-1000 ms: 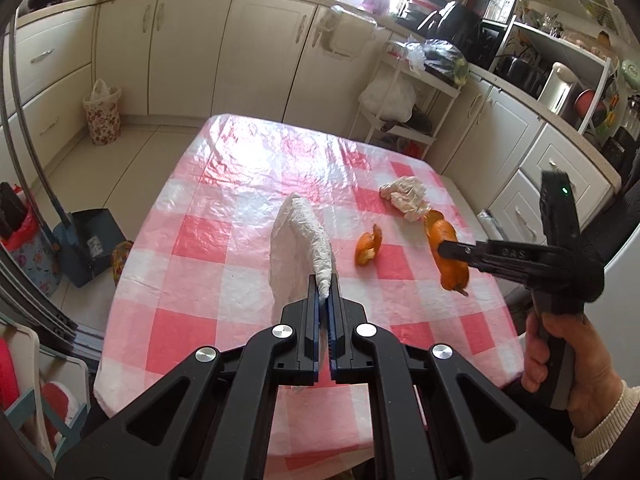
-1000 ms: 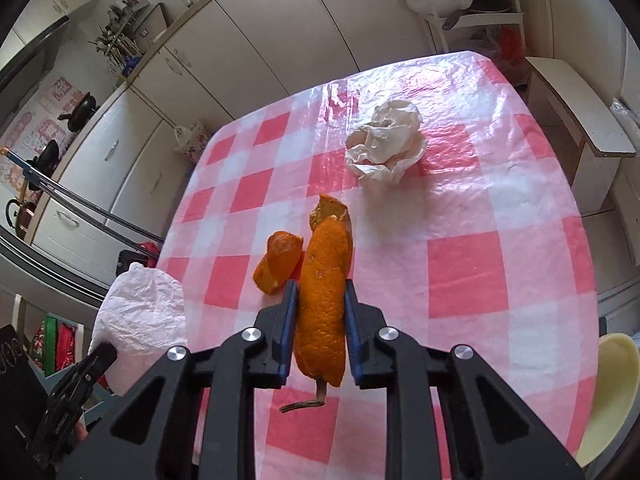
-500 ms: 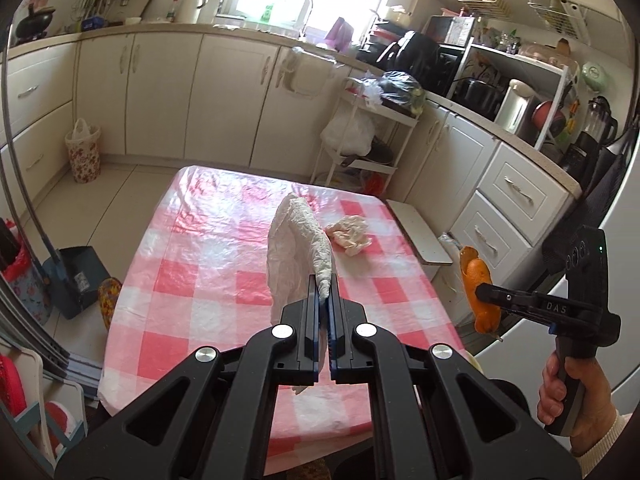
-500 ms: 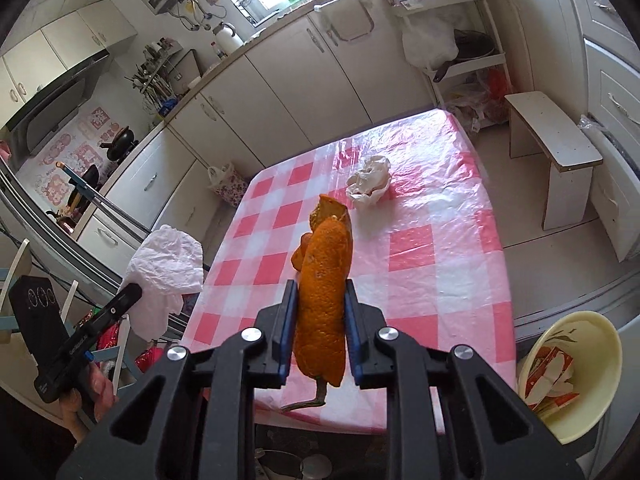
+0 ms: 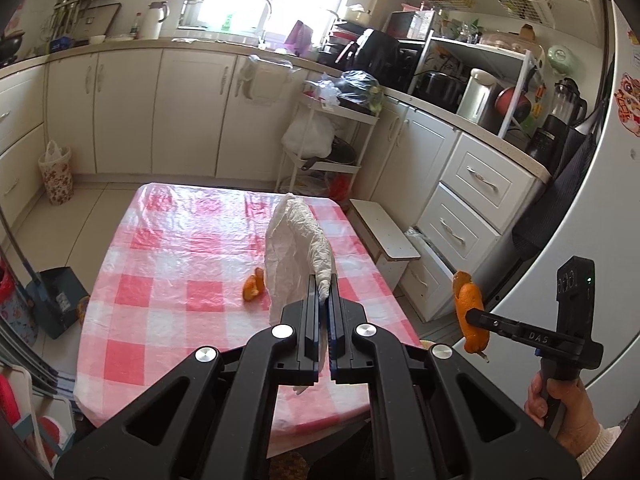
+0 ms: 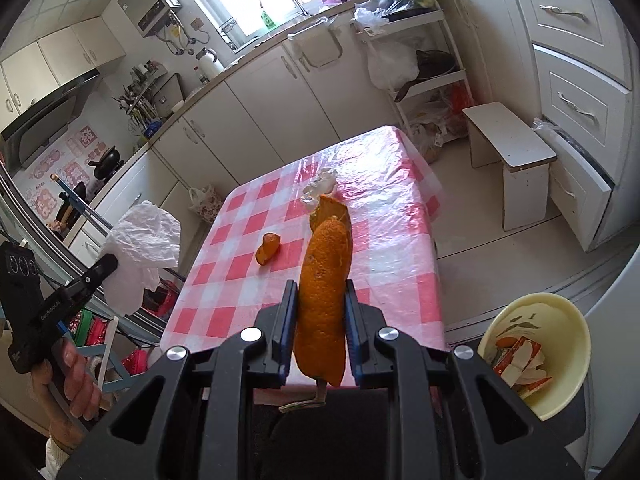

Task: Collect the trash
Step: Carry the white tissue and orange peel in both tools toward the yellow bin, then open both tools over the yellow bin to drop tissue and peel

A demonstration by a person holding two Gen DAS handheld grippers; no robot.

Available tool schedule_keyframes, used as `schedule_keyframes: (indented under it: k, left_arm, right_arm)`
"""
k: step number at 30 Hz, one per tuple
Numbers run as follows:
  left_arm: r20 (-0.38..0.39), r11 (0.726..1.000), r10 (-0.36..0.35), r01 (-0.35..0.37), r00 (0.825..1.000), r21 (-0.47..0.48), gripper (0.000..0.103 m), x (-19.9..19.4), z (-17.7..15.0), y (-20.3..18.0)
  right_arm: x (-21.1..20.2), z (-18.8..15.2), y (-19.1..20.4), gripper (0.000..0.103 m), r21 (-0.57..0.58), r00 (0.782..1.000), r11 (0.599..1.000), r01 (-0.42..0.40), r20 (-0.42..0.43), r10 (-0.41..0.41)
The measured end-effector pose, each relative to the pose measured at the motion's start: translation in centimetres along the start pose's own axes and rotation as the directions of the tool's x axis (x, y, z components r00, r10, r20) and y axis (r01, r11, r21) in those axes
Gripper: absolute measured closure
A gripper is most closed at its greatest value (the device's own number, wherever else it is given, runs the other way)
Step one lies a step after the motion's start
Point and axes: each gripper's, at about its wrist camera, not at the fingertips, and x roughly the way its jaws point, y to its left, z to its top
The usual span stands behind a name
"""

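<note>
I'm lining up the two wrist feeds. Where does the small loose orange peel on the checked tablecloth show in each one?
Left wrist: the small orange peel lies on the tablecloth just left of centre, beside the hanging plastic bag.
Right wrist: the small orange peel lies left of centre, up and left of the large peel in the jaws.
Shared landmark: the white stool beside the table.

You can read "DAS" in white letters on the side of your right gripper (image 5: 476,322), seen from the left wrist cam. From the right wrist cam, your left gripper (image 6: 105,265) carries white lettering approx. "GenRobot.AI" (small, blurry). Wall stickers (image 6: 60,168) behind the stove show pink characters, illegible. Fridge sticker (image 5: 627,104): no readable text.
</note>
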Motion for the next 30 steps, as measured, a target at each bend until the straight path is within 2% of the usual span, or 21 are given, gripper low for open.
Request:
schedule_keyframes:
  k: [7, 12, 17, 22, 27, 29, 30]
  left_arm:
    - [-0.043, 0.995, -0.081, 0.083, 0.996, 0.054, 0.099, 1.7, -0.2, -4.6]
    - [-0.121, 0.980, -0.154, 0.167, 0.981, 0.110, 0.099, 4.9, -1.4, -9.6]
    - [-0.250, 0.950, -0.216, 0.263, 0.944, 0.171, 0.099, 9.7, -4.1, -16.2]
    - [-0.391, 0.925, -0.242, 0.333, 0.888, 0.183, 0.099, 15.4, -6.6, -22.0]
    - [-0.501, 0.921, -0.213, 0.343, 0.839, 0.183, 0.099, 20.9, -8.6, -25.9]
    - [-0.537, 0.929, -0.169, 0.316, 0.826, 0.193, 0.099, 23.0, -9.1, -26.9]
    - [-0.556, 0.930, -0.158, 0.312, 0.816, 0.193, 0.099, 23.9, -9.1, -27.3]
  right_arm:
    - [-1.8, -1.4, -3.1, 0.080, 0.037, 0.997, 0.997, 0.072, 0.024, -0.073]
    - [-3.1, -2.7, -6.3, 0.080, 0.078, 0.990, 0.988, 0.135, 0.033, -0.138]
    - [-3.8, -4.3, -10.7, 0.080, 0.144, 0.983, 0.973, 0.179, 0.012, -0.183]
    - [-2.7, -5.6, -15.0, 0.080, 0.212, 0.977, 0.954, 0.211, -0.032, -0.209]
    - [-1.0, -6.3, -18.5, 0.079, 0.272, 0.972, 0.933, 0.236, -0.079, -0.223]
    - [-0.2, -6.3, -19.8, 0.074, 0.301, 0.970, 0.923, 0.242, -0.105, -0.220]
    - [0.1, -6.4, -20.3, 0.062, 0.316, 0.969, 0.916, 0.245, -0.113, -0.221]
